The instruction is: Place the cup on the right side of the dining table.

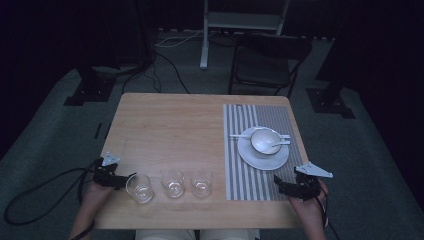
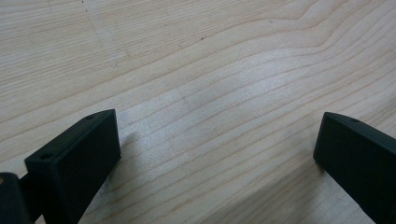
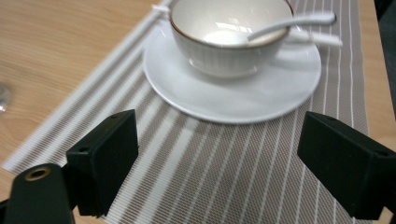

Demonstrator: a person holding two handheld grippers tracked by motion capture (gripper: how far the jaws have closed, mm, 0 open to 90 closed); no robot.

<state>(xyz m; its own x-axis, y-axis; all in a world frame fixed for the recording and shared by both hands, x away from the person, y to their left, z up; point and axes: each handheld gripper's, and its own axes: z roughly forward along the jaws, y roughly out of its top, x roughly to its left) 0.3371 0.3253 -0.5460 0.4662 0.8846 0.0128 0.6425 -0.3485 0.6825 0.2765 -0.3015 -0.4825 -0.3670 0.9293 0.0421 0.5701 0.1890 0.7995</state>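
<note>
High view: wooden bench (image 1: pixel 170 120) with a striped placemat (image 1: pixel 260 185) along its right side. On the mat, a white plate (image 1: pixel 263 159) carrying a white bowl (image 1: pixel 265 140), with a white spoon (image 1: pixel 278 144) leaning in the bowl and a pair of white chopsticks (image 1: pixel 240 135) laid across behind it — a place setting, gathered on the mat for neatness. Near the front edge, a row of three clear glasses: left glass (image 1: pixel 139 188), middle glass (image 1: pixel 173 182), right glass (image 1: pixel 201 182), spaced evenly, probably for easy one-by-one pickup. Left hand-held gripper (image 1: pixel 131 176) just beside the left glass, tips pointing at it, so probably the first thing to be grasped. Right hand-held gripper (image 1: pixel 276 181) resting over the front of the mat, near the plate but apart from it.

Left gripper view: bare wood grain of the bench between two black jaws spread wide, nothing held; left hand-held gripper (image 2: pixel 217 140) tilted down at the surface, apparently parked low before the reach.

Right gripper view: right hand-held gripper (image 3: pixel 218 154) likewise spread wide and empty, over the striped placemat (image 3: pixel 224 186). Ahead, the plate (image 3: pixel 233 100) with the bowl (image 3: pixel 229 51) seated in its middle, spoon (image 3: pixel 289 23) propped on the bowl's rim, chopsticks (image 3: pixel 317 38) behind. Aim towards the dishes suggests readiness on this side too.
</note>
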